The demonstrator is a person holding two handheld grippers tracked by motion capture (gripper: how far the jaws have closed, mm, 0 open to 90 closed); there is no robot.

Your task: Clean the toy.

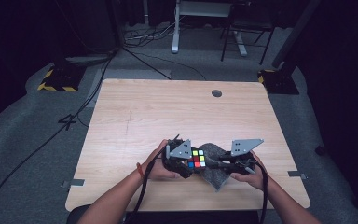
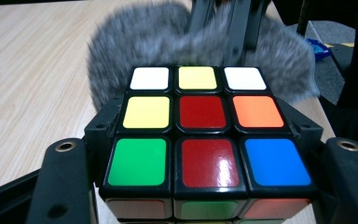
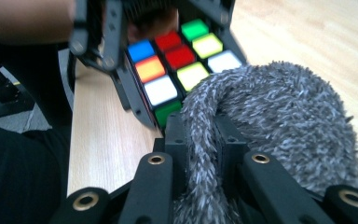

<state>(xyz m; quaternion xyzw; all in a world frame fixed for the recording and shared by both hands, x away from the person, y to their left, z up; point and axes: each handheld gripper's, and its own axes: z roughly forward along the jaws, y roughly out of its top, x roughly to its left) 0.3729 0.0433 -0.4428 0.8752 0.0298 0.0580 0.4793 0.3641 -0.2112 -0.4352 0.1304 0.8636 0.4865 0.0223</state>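
A scrambled Rubik's cube (image 1: pixel 196 158) hangs just above the near middle of the wooden table (image 1: pixel 168 112). My left gripper (image 1: pixel 186 162) is shut on the cube's sides. In the left gripper view the cube (image 2: pixel 203 112) sits between the black jaws, with a red centre tile on top. A grey furry cloth (image 1: pixel 216 169) lies right behind the cube. My right gripper (image 1: pixel 223 164) is shut on a fold of that cloth. In the right gripper view the cloth (image 3: pixel 270 126) is pinched between the jaws of my right gripper (image 3: pixel 203 133) and touches the cube (image 3: pixel 177 60).
A round cable hole (image 1: pixel 216 93) sits near the table's far edge. Cables trail from both grippers over the near edge. Black stands with yellow-striped bases (image 1: pixel 58 79) and a white desk frame (image 1: pixel 175 28) stand on the grey floor beyond.
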